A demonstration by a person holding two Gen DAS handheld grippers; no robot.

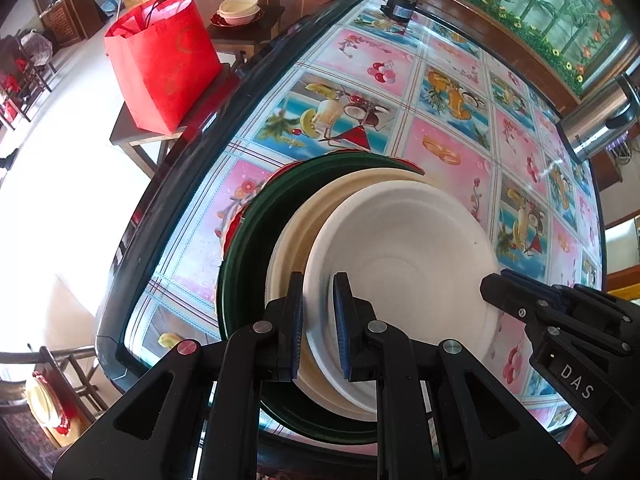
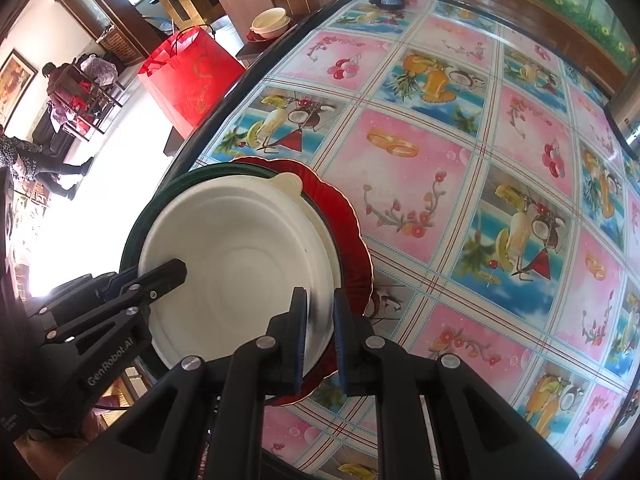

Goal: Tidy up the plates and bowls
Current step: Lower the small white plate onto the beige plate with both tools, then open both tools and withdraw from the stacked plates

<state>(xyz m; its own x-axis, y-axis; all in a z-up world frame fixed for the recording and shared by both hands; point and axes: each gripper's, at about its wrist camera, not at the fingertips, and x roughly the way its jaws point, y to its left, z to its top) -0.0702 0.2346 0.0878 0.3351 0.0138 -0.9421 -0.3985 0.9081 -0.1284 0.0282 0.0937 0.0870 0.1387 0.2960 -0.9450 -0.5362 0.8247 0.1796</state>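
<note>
Now both grippers pinch the rim of the white bowl [image 1: 400, 256], the left gripper [image 1: 318, 332] at its near-left edge and the right gripper [image 2: 320, 336] at its near-right edge, jaws narrow on it. It sits low in both frames, on the stack of a cream bowl [image 1: 292, 240], a green plate [image 1: 240, 264] and a red plate [image 2: 344, 216]. I think they should lower it level and open together; it opens upward and, being round, has no long axis.

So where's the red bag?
The red bag stands on a small dark side table off the big table's far left edge, upper left in both views, near the cream bowl beyond it.
</note>
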